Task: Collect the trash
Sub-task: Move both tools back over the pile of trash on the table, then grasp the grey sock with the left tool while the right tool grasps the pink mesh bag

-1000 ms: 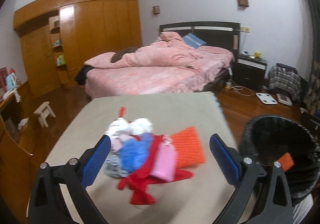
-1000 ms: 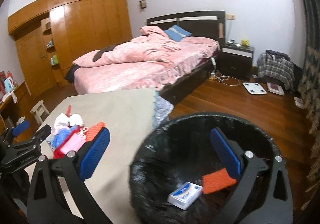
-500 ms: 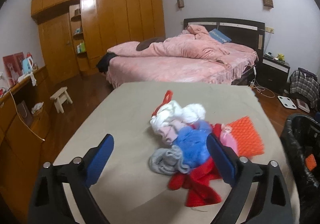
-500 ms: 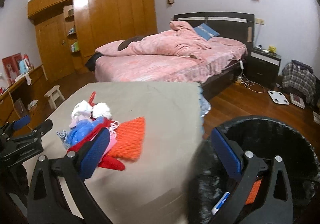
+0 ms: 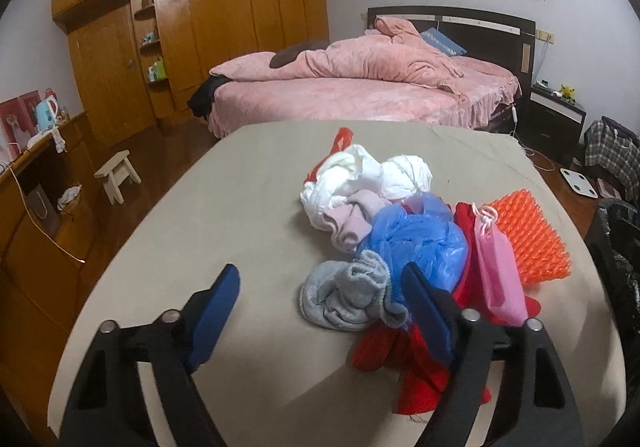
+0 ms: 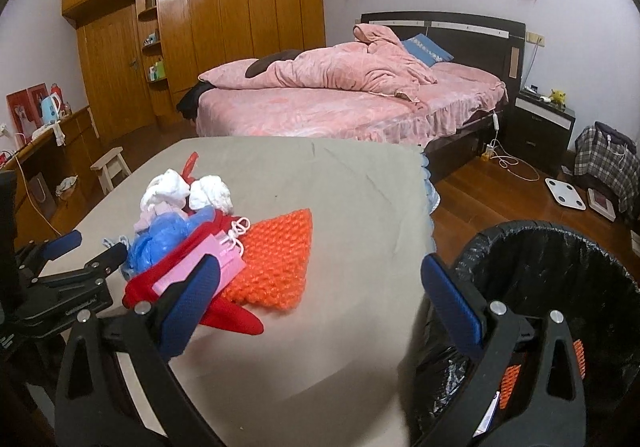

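Observation:
A heap of trash lies on the beige table (image 5: 248,183): a grey sock (image 5: 348,295), a blue plastic bag (image 5: 416,243), white crumpled bags (image 5: 360,175), a pink paper bag (image 5: 500,271), red plastic (image 5: 404,359) and an orange bubble sheet (image 5: 528,239). My left gripper (image 5: 320,295) is open, its fingers either side of the grey sock's near edge. My right gripper (image 6: 320,283) is open and empty above the table's near right corner, between the orange sheet (image 6: 276,255) and the black-lined bin (image 6: 560,287). The bin holds an orange piece (image 6: 510,383).
The bin stands on the wooden floor right of the table. A pink bed (image 6: 340,103) is behind the table, a nightstand (image 6: 540,131) and a white scale (image 6: 564,193) to the right. A small stool (image 5: 118,175) and wooden desk are on the left.
Both grippers have swung left, away from the bin and toward the heap. The left gripper has come closer to the grey sock. Nothing has been picked up.

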{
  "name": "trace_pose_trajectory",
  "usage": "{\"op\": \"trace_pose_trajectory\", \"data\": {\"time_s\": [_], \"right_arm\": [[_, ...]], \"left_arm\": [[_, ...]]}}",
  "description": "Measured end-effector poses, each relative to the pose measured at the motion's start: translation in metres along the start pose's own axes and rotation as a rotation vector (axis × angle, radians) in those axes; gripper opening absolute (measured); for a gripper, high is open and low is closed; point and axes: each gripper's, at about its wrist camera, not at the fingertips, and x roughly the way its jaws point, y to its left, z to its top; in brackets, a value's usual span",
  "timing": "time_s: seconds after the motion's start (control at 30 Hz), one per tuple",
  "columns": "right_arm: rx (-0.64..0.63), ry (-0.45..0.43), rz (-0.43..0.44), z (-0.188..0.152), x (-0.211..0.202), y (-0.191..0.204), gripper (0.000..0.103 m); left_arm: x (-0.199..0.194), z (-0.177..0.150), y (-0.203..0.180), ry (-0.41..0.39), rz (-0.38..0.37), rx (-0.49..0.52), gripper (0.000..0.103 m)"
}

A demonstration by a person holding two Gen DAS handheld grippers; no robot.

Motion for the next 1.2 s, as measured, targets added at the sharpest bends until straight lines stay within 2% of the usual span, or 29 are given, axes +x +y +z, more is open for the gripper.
{"op": "trace_pose_trajectory", "data": {"time_s": [0.17, 0.23, 0.3, 0.4, 0.73, 0.93, 0.97, 1.03, 1.2], "right_arm": [[-0.003, 0.015, 0.001, -0.003, 0.004, 0.001, 0.097], [-0.006, 0.019, 0.001, -0.004, 0.005, 0.001, 0.097], [-0.008, 0.022, 0.003, -0.004, 0.006, 0.002, 0.097], [-0.012, 0.026, 0.013, -0.004, 0.007, 0.005, 0.097], [-0.029, 0.042, 0.058, -0.004, 0.014, 0.026, 0.093], [-0.052, 0.055, 0.081, -0.005, 0.019, 0.04, 0.089], [-0.053, 0.057, 0.08, -0.005, 0.02, 0.04, 0.089], [-0.054, 0.06, 0.076, -0.006, 0.021, 0.04, 0.089], [-0.047, 0.071, 0.064, -0.007, 0.024, 0.038, 0.089]], "left_arm": [[0.015, -0.003, -0.003, 0.044, -0.064, -0.007, 0.053], [0.016, -0.005, -0.002, 0.047, -0.098, -0.018, 0.038], [0.015, -0.005, -0.001, 0.043, -0.124, -0.03, 0.029], [0.008, -0.004, 0.004, 0.028, -0.135, -0.045, 0.024], [-0.015, -0.001, 0.03, -0.005, -0.128, -0.089, 0.023], [-0.009, -0.006, 0.042, 0.017, -0.116, -0.1, 0.024], [-0.009, -0.007, 0.041, 0.018, -0.118, -0.1, 0.026], [-0.01, -0.008, 0.039, 0.014, -0.127, -0.094, 0.041], [-0.007, -0.012, 0.031, 0.029, -0.157, -0.082, 0.053]]}}
